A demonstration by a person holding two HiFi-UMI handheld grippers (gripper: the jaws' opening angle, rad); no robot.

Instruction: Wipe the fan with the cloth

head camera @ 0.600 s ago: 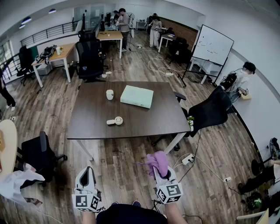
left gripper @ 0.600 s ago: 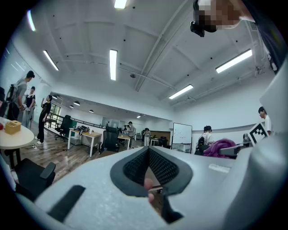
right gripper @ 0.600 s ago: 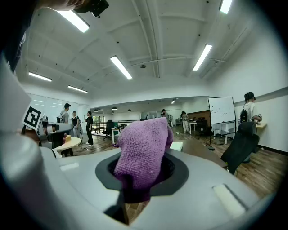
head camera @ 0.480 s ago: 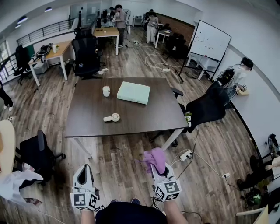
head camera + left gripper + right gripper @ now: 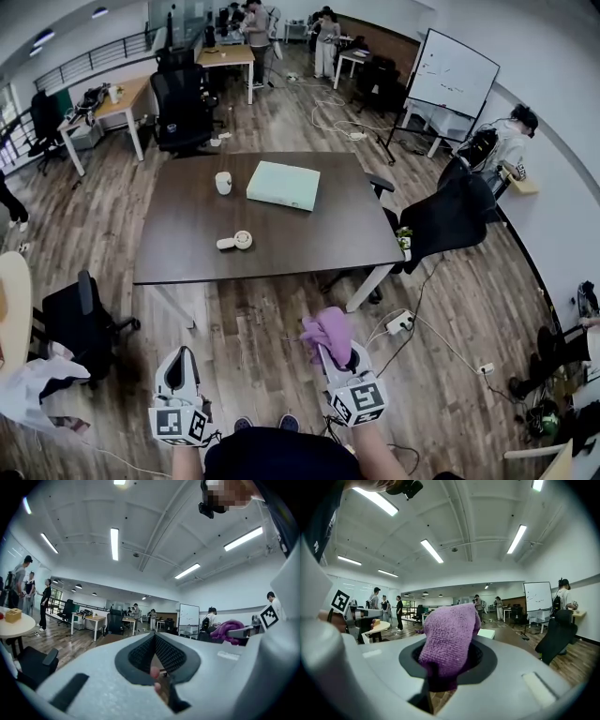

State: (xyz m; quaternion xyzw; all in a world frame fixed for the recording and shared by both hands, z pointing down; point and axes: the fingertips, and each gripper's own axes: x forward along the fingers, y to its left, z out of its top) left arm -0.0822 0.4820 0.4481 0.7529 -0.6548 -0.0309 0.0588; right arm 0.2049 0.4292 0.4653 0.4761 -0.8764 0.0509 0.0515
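Fan (image 5: 243, 240), small and white, lies on the near left part of the dark table (image 5: 309, 248), seemingly flat, though it is too small to be sure. A cup (image 5: 223, 183) and a pale green box (image 5: 283, 185) sit farther back on the table. The right gripper (image 5: 336, 353) pinches the purple cloth (image 5: 328, 330), which bunches up above its jaws. The left gripper (image 5: 184, 364) has its jaws pressed together with nothing between them. Both grippers are well short of the table, over the wooden floor (image 5: 262, 347).
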